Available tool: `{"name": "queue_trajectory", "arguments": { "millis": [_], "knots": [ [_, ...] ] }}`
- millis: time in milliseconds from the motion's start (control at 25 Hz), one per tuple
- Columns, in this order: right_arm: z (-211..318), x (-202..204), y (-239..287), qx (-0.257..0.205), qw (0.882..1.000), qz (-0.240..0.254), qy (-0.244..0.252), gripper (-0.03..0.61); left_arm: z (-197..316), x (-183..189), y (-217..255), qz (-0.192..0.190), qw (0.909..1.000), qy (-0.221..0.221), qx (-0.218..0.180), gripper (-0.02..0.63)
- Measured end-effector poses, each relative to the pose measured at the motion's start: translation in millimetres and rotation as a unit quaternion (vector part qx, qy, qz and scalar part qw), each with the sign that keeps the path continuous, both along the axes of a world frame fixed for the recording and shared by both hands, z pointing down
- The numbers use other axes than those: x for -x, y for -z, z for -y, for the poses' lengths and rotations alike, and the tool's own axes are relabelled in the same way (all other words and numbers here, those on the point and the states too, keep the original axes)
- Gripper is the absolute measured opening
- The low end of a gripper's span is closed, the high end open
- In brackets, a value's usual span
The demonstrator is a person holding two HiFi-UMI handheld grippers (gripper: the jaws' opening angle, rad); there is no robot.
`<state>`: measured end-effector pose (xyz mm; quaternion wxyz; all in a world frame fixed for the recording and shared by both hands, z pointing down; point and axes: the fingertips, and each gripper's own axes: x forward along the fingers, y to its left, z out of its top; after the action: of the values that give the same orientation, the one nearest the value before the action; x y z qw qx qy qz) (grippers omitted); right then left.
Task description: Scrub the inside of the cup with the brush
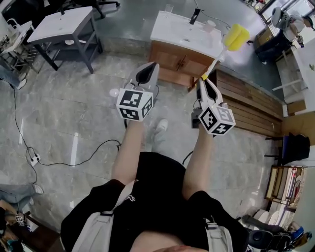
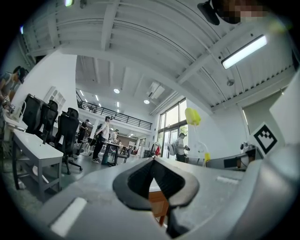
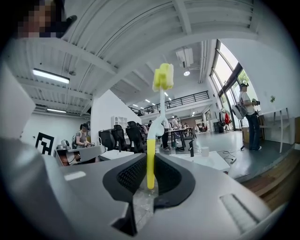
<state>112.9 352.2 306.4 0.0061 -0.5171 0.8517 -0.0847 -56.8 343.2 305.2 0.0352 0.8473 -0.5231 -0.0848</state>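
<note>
My right gripper (image 1: 204,82) is shut on the yellow end of a long brush (image 1: 236,37) handle. The brush sticks up and forward, its yellow sponge head hovering over the white washbasin counter (image 1: 172,29). In the right gripper view the brush (image 3: 163,77) rises straight from between the jaws of the right gripper (image 3: 150,161). A small clear cup (image 1: 169,8) stands at the counter's far edge, well away from both grippers. My left gripper (image 1: 147,74) is held beside the right one, shut and empty. In the left gripper view the left gripper's (image 2: 153,161) jaws meet with nothing between them.
The washbasin sits on a wooden cabinet (image 1: 177,61) with a dark faucet (image 1: 194,16). A wooden platform (image 1: 246,103) runs to the right. A grey table (image 1: 64,24) stands at far left, and a cable with a power strip (image 1: 34,158) crosses the floor. People and office chairs fill the background.
</note>
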Motion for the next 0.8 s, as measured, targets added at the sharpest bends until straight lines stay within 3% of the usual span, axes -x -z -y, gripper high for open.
{"name": "queue_trajectory", "arguments": {
  "millis": [400,800],
  "knots": [
    [61.3,-3.7,-11.2,0.011,1.0,0.009,0.011,0.051,52.2,-2.2,-7.1,-0.015,0.9999,0.002,-0.004,-0.006],
    [157.2,-15.1,-16.7,0.018,0.999,0.021,0.027,0.051,133.2,-15.4,-7.0,-0.022,0.9995,0.005,-0.023,-0.006]
  ]
}}
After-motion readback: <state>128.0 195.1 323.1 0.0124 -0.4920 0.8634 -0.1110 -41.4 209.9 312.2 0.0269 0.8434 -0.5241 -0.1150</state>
